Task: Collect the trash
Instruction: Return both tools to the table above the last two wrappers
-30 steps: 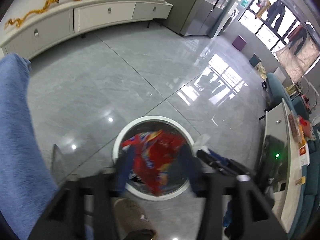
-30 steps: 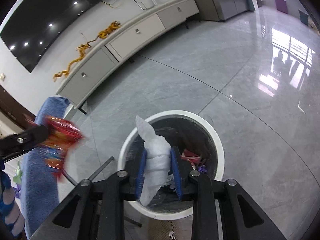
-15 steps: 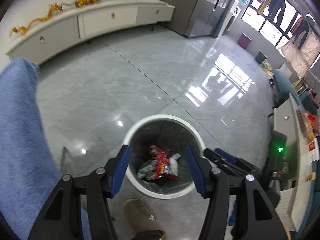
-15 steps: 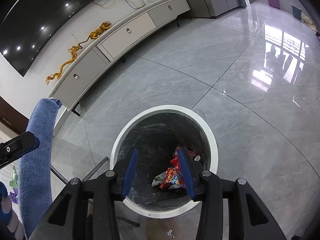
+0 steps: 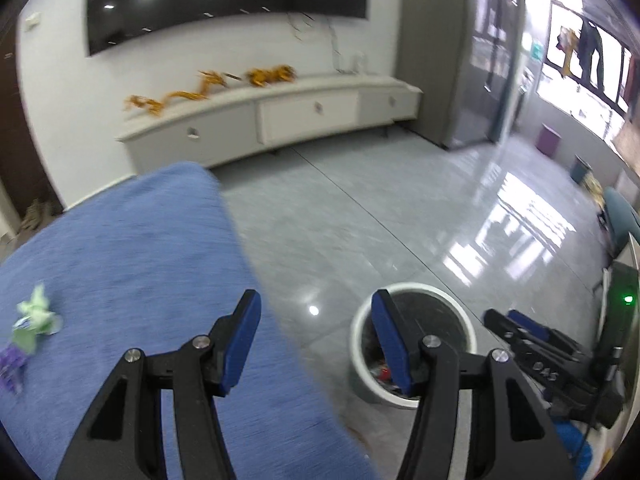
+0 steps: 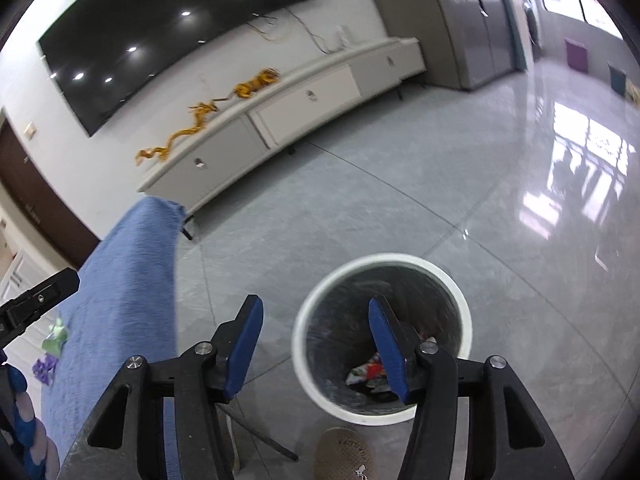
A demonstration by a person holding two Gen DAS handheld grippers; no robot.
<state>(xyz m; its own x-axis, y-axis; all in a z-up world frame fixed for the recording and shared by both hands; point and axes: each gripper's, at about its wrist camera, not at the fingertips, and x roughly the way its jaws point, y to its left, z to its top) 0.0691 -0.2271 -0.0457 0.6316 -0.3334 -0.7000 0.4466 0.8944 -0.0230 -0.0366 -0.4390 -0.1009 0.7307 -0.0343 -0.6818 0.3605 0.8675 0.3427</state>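
Note:
The white round bin (image 6: 380, 258) stands on the floor with a red wrapper and other trash (image 6: 368, 370) at its bottom. My right gripper (image 6: 315, 304) hangs above the bin's left rim, its jaws opening with nothing between them. My left gripper (image 5: 316, 298) is open and empty, over the edge of the blue cloth-covered table (image 5: 140, 260), with the bin (image 5: 416, 286) to its right. A crumpled green paper (image 5: 36, 314) and a purple scrap (image 5: 12, 364) lie on the cloth at far left. The right wrist view shows them too, the green paper (image 6: 56, 334) above the purple scrap (image 6: 44, 366).
A long white cabinet (image 5: 304, 112) with a yellow dragon ornament (image 5: 208, 88) runs along the far wall under a dark screen. A slipper (image 6: 344, 456) and a table leg (image 6: 260, 436) are next to the bin. A black device with a green light (image 5: 628, 300) stands at right.
The left gripper dropped its red wrapper and the right gripper its white tissue into the bin. Both then rose and tilted up, the left swinging left over the blue table. The right jaws widened.

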